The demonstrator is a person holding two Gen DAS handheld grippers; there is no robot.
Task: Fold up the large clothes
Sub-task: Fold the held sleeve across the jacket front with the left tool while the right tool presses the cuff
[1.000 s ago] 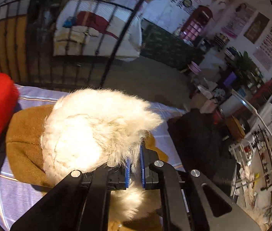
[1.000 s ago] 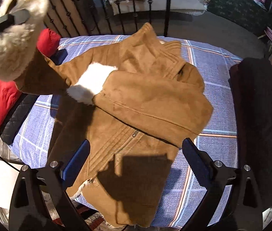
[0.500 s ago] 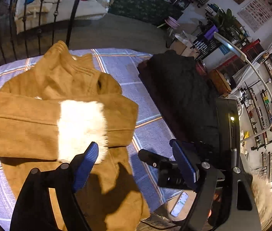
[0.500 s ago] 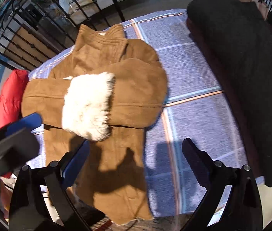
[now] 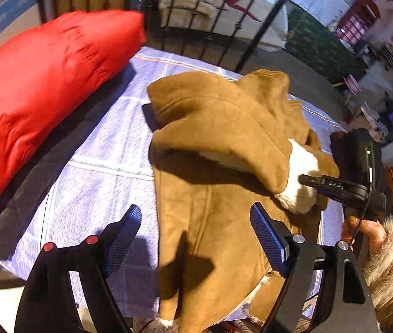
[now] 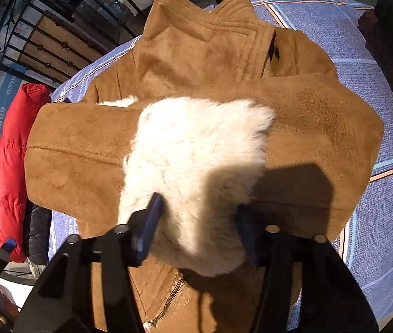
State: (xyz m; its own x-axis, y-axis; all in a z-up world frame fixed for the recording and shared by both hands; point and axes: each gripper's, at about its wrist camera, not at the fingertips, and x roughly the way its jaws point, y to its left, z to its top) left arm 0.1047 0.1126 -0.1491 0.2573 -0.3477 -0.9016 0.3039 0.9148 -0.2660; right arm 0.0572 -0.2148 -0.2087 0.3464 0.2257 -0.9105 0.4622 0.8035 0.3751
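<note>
A brown suede coat (image 6: 196, 55) lies face up on the blue checked bedsheet (image 6: 377, 222), both sleeves folded across its chest. The upper sleeve ends in a white fur cuff (image 6: 196, 152). My right gripper (image 6: 199, 222) is down on that cuff, its jaws closing with the fur bulging between the pads. In the left wrist view the same coat (image 5: 224, 127) fills the middle, and the right gripper (image 5: 307, 180) lies on the fur cuff (image 5: 302, 166). My left gripper (image 5: 195, 211) hangs open above the coat's left edge with nothing between its fingers.
A red padded jacket (image 5: 43, 83) lies along the sheet's left side over something dark. A black garment (image 6: 390, 27) covers the right end. A black iron railing (image 5: 252, 27) runs behind the bed. A hand (image 5: 368, 227) in a fur-cuffed sleeve holds the right gripper.
My left gripper opened, let go of the fur cuff and swung down over the coat's left edge. The sleeve now lies across the chest. My right gripper dropped onto the cuff, jaws narrowing.
</note>
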